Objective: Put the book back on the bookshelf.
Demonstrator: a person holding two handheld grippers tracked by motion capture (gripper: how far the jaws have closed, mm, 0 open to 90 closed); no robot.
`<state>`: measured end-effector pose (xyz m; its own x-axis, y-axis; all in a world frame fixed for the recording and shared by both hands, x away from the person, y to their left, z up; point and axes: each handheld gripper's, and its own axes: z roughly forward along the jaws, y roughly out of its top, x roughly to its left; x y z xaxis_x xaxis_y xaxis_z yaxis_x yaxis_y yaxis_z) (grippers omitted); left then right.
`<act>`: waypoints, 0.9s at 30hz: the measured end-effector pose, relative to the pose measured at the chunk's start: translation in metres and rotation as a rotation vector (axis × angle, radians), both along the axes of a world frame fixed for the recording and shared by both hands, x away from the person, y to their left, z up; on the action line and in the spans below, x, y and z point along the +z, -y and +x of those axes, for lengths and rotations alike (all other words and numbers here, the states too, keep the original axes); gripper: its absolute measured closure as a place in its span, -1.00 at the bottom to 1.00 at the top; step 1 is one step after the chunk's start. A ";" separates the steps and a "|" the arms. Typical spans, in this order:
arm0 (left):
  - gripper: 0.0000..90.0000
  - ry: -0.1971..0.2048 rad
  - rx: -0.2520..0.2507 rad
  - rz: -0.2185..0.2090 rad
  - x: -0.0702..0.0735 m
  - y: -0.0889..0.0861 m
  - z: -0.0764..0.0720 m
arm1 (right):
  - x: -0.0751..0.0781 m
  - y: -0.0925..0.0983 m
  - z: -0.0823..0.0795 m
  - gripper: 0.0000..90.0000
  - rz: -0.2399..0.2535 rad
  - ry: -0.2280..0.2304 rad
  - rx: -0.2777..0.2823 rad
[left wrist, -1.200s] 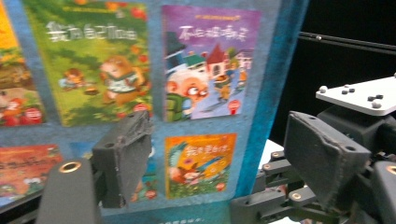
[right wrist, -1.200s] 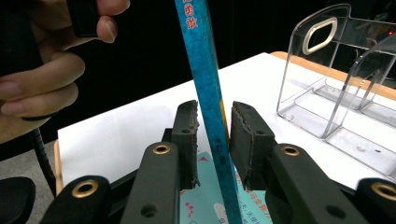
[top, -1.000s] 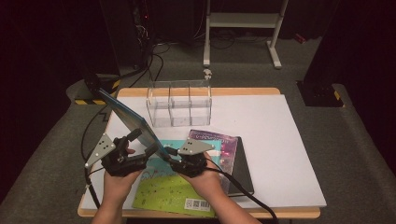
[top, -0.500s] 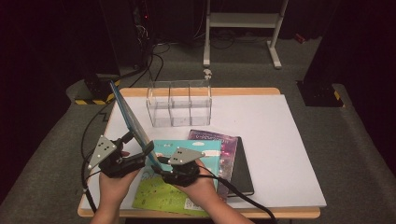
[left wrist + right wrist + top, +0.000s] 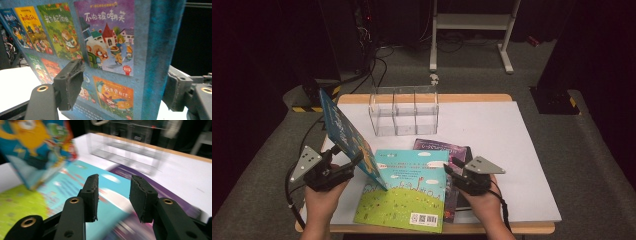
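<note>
High view shows the left gripper [image 5: 353,161] holding a thin blue picture book [image 5: 343,134] up on edge at the left of the white worktop [image 5: 507,145], its top leaning toward the far left corner. Left gripper view looks at the book's back cover [image 5: 100,50], printed with small cartoon covers; the two black jaws sit on either side of the book's lower part, and they have just been closing in on it, though real pinching contact cannot be told. Flat beside it lies a turquoise-and-green picture book [image 5: 407,190], partly overlapping a dark purple book [image 5: 447,150] to its right. A clear plastic three-compartment box [image 5: 404,111] stands farther back. The right gripper [image 5: 451,169] hovers over the purple book's near part. Right gripper view, blurred, shows its jaws [image 5: 113,195] spread with nothing between them, having just been opening.
</note>
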<state>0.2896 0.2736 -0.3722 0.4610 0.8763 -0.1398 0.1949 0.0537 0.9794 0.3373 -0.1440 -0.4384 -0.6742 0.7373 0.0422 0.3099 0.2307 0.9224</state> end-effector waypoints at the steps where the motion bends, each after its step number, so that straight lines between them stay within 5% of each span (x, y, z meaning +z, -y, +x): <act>1: -0.36 0.001 -0.001 0.004 0.000 -0.002 0.000 | -0.003 0.009 -0.001 0.30 0.007 -0.002 -0.021; 8: -0.16 0.007 0.020 0.012 0.004 -0.014 -0.006 | -0.030 0.051 -0.003 0.29 -0.030 -0.001 -0.151; 11: -0.05 0.011 0.026 0.027 0.006 -0.018 -0.008 | -0.031 0.060 0.000 0.27 -0.010 -0.003 -0.180; 18: 0.14 0.008 0.054 0.038 0.007 -0.029 -0.014 | -0.033 0.065 0.004 0.25 0.023 -0.013 -0.201; 27: 0.49 0.000 0.161 0.066 0.004 -0.051 -0.026 | -0.032 0.059 0.011 0.23 0.023 -0.017 -0.201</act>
<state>0.2638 0.3242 -0.3682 0.3141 0.9461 -0.0793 0.1895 0.0194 0.9817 0.3488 -0.2030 -0.4705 -0.5126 0.8557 0.0707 0.3629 0.1413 0.9211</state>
